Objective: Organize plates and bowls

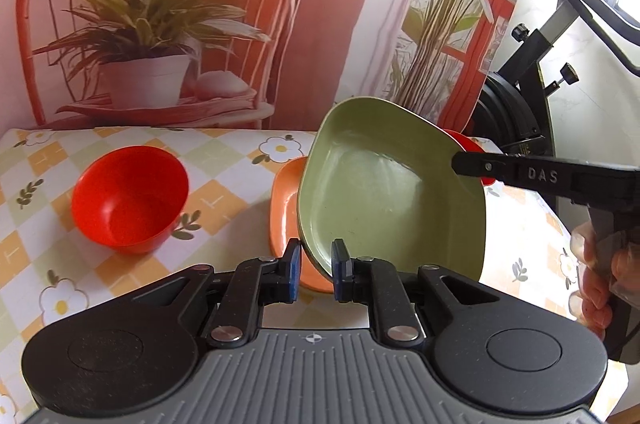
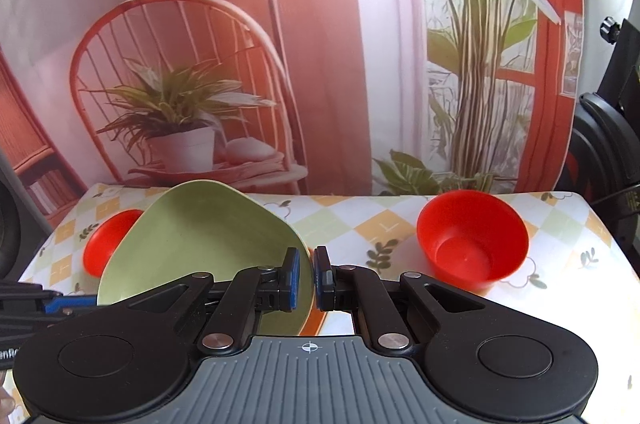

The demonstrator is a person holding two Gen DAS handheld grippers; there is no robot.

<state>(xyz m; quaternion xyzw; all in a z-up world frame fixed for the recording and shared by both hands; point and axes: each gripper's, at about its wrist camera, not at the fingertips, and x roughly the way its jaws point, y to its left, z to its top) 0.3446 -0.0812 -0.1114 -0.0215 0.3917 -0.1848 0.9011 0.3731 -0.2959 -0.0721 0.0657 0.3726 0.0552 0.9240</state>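
Green plate: you are holding it tilted steeply, clear of the worktop, with its hollow side facing the left camera and its back facing the right one.
Left tool: its pads are sitting narrow either side of the plate's near rim at 6 o'clock; a sliver of gap is showing at the left pad, so I cannot tell whether it is truly pinching.
Right tool: you are clamping the plate's rim between its pads, at about 3 o'clock on the plate as the left camera sees it.
Orange plate: it is lying flat on the worktop directly under the green one, peeking out at 9 o'clock.
Red bowls: one is standing upright well off toward 9 o'clock of the plates; the other is standing near the right edge, at 2 o'clock from the right tool.
Handling: the plate is looking like light, stiff plastic with a smooth, slippery finish, unlikely to break but prone to swivelling in a thin edge pinch.
Where to hold: you are best keeping the pads deep over the raised rim on opposite sides, not on the flat middle.
Risk: tilted this far, it could be sliding out when one tool lets go.
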